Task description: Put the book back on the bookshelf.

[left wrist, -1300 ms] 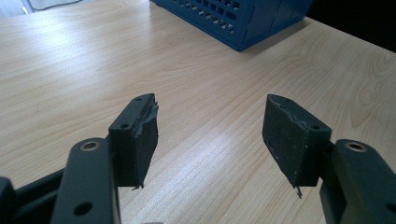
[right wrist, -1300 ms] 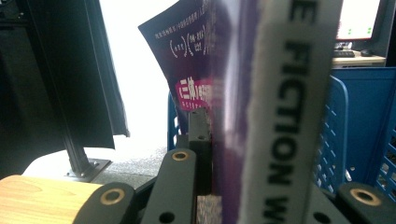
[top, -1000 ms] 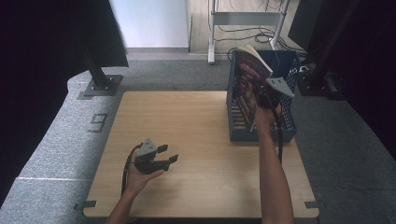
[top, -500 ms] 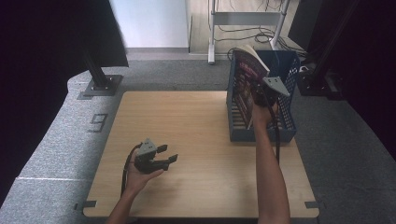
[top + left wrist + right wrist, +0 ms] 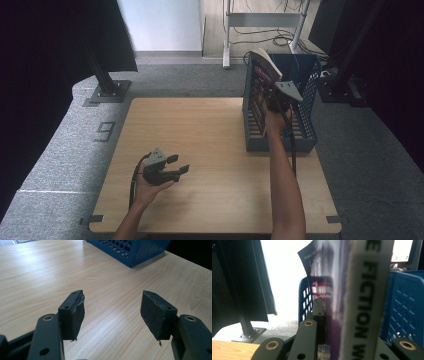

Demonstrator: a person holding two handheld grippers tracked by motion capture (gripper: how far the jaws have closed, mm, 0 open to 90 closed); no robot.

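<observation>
Right tool [image 5: 272,97] pinches a book [image 5: 261,85], upright inside the blue basket [image 5: 306,107]. Left tool [image 5: 175,166] rests on the tabletop [image 5: 210,135], spread, gripping nothing.

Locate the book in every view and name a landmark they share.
High view: the book stands upper right, in the right claw.
Left gripper view: not in it.
Right gripper view: centre, spine facing the camera.
Shared landmark: the blue basket.
</observation>
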